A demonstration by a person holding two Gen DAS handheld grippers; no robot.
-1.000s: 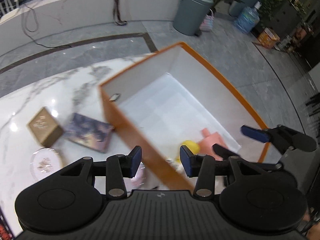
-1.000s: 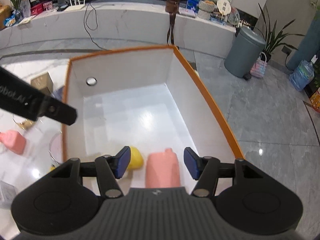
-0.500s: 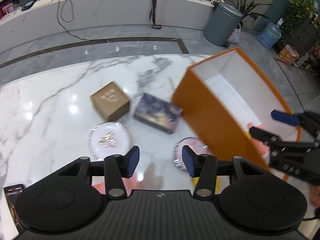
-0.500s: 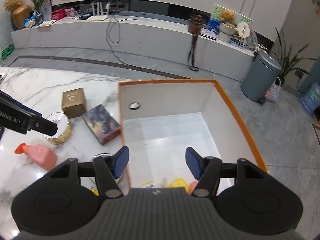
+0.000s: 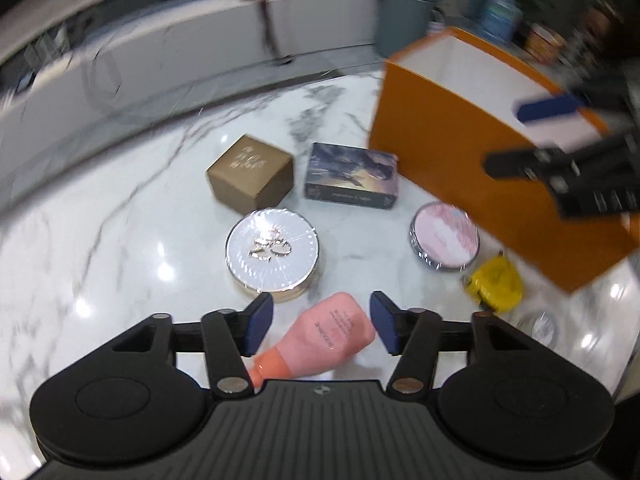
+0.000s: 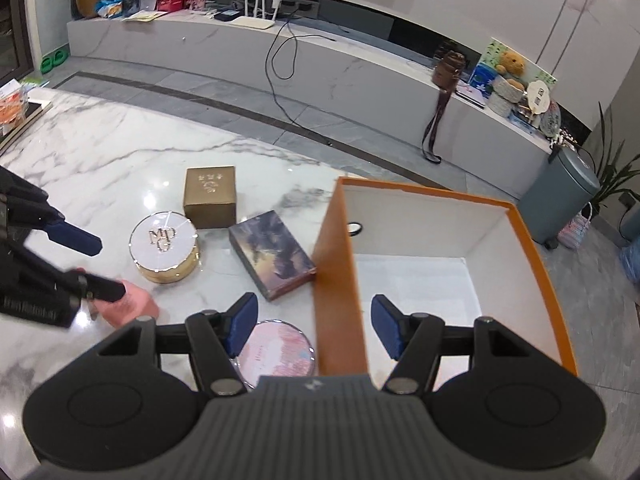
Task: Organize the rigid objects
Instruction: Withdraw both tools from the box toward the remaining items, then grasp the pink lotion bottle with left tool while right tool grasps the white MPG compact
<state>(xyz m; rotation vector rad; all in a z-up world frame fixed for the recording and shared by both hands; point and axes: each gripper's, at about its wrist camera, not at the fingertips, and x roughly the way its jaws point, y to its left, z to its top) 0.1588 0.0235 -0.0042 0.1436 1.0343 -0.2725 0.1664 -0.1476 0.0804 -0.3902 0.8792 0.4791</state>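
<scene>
Pink bottle [image 5: 332, 334] first: in the left wrist view it lies on its side on the marble tabletop [image 5: 120, 240], right between the spread fingers of your left gripper [image 5: 322, 322], nothing clamped yet. It looks like light, stiff plastic with a smooth, likely slippery skin, so take it across the flat body, not the narrow neck pointing back at you. Just beyond the bottle sits the silver round tin [image 5: 272, 250]; beyond that, the brown cube box [image 5: 250, 170] and the dark picture box [image 5: 352, 176]. To the bottle's right are the pink round tin [image 5: 444, 236] and a yellow object [image 5: 496, 286], both close against the orange box [image 5: 472, 176]. From here its inside is mostly hidden.

Right wrist view now: your right gripper [image 6: 310, 326] hangs with fingers wide apart, straddling the orange box's near wall, holding nothing. The part of the white floor you can see is bare; the near end is hidden behind the gripper. The pink bottle peeks out left of the box, under the left gripper's fingers.
</scene>
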